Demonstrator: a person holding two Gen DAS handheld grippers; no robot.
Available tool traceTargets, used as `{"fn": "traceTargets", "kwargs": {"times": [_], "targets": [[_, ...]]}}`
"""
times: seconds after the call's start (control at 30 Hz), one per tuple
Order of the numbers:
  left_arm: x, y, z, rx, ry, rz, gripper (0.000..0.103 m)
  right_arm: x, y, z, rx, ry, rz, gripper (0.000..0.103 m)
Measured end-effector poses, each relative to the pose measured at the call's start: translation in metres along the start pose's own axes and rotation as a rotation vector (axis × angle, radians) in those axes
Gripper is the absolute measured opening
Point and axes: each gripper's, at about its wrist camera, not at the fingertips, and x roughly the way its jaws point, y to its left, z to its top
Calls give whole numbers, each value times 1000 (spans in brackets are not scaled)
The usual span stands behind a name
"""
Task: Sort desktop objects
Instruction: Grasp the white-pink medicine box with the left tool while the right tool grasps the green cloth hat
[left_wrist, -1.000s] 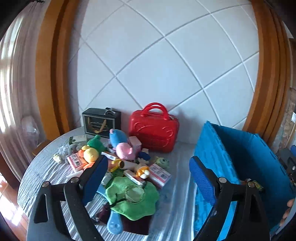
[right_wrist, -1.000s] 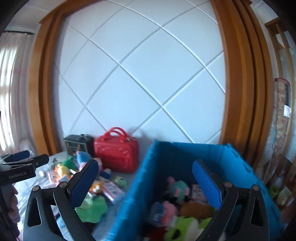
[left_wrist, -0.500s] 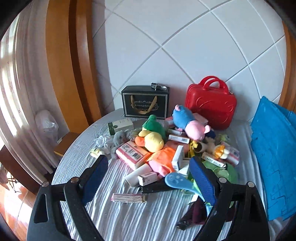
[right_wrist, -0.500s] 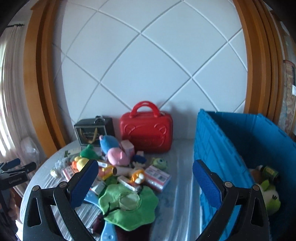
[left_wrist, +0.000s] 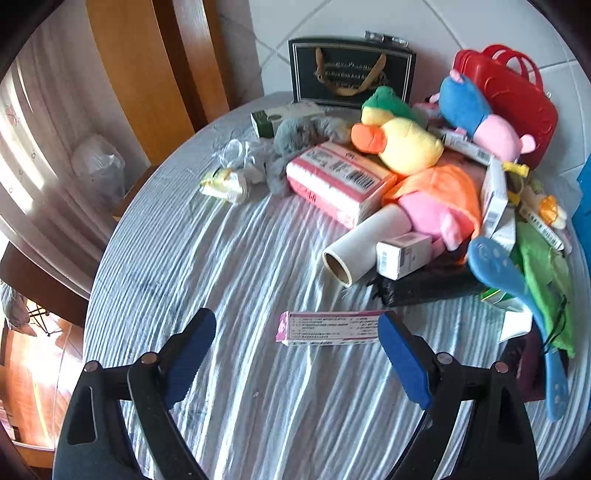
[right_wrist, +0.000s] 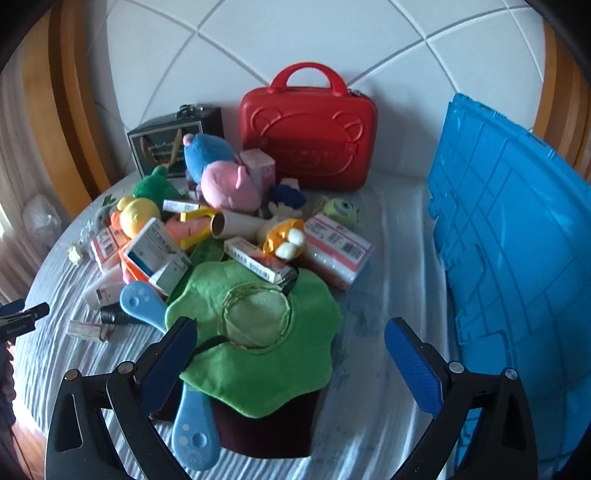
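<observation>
Left wrist view first, and we have the left hand-held gripper (left_wrist: 297, 330) hanging low over the desk (left_wrist: 207, 258) with its blue pads spread wide and nothing between them. Lying just ahead of it is a slim pink carton (left_wrist: 327, 328), flat on the striped cloth, its long axis running left to right across our view, one short end pointing at the left pad's side, the other tucked right beside the right pad. We judge that carton to be the likely next pick. Behind it the heap is plainly unsorted: a cardboard tube (left_wrist: 364, 245) whose open mouth points toward us and to the left, a small white box (left_wrist: 402, 254) leaning against it, a yellow duck plush (left_wrist: 402, 146) and a pink barcoded pack (left_wrist: 340, 181). Over in the right wrist view, the right hand-held gripper (right_wrist: 288, 339) is also spread apart and carrying nothing, poised above a green plush hat (right_wrist: 258, 332) with a pale blue paddle (right_wrist: 192, 424) poking out beneath it. The blue crate (right_wrist: 517, 258) stands at the right edge; we can't see inside it from here, so what is already sorted we cannot tell. Most of the work, by our reckoning, is still on the cloth.
</observation>
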Motion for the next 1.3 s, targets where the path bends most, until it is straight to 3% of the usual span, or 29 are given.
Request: {"fn": "traceTargets", "kwargs": {"times": [0.2, 0.43, 0.6, 0.67, 0.8, 0.83, 1.0, 1.17, 1.3], "targets": [[42, -9, -15, 130, 81, -20, 90, 39, 7, -13, -8, 88, 10, 103], [78, -34, -9, 331, 120, -119, 90, 66, 21, -26, 47, 167, -25, 103], [97, -40, -11, 413, 151, -174, 89, 74, 36, -36, 82, 202, -38, 103], [98, -34, -10, 390, 146, -212, 82, 78, 40, -38, 92, 213, -31, 103], [97, -14, -9, 302, 146, -227, 49, 91, 46, -38, 118, 223, -5, 103], [97, -8, -9, 264, 153, -233, 48, 95, 48, -37, 117, 223, -2, 103], [96, 4, -11, 128, 150, -246, 46, 118, 61, -32, 69, 242, 3, 103], [97, -6, -8, 99, 142, -228, 47, 138, 47, -33, 153, 256, 109, 103], [100, -21, -4, 111, 128, -174, 54, 144, 39, -36, 183, 256, 178, 103]]}}
